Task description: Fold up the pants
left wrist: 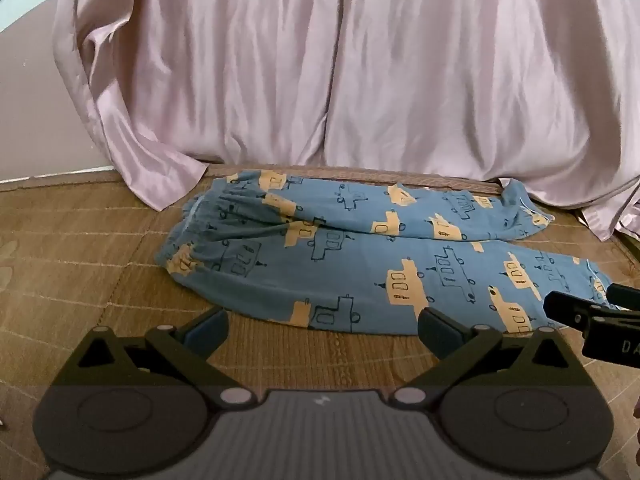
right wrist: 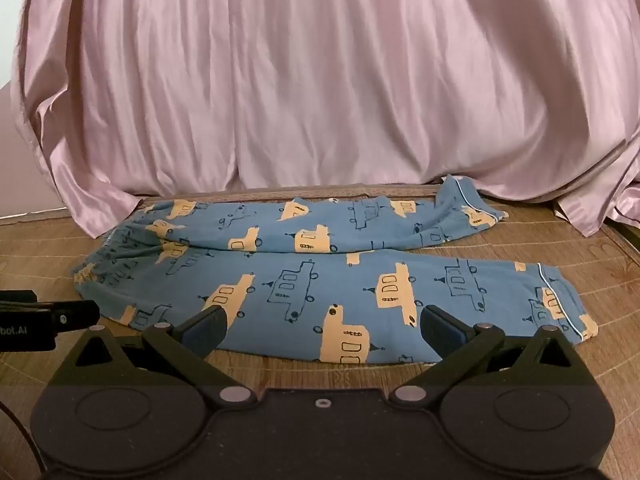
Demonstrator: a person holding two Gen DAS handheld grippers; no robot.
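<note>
Pants [right wrist: 320, 280]: blue, printed with yellow vehicles; flat on woven mat [right wrist: 600, 264], legs side by side, waistband left, cuffs right.
Left gripper [left wrist: 322, 330]: fingers spread wide, empty, just short of near leg.
Right gripper [right wrist: 322, 330]: fingers spread wide, empty, fingertips over near leg's edge.
Backdrop: pink curtain [right wrist: 320, 80] behind far leg.

Blue pants [right wrist: 320, 280] printed with yellow vehicles lie flat, unfolded, waistband left, legs stretching right, far leg's cuff rumpled.
</note>
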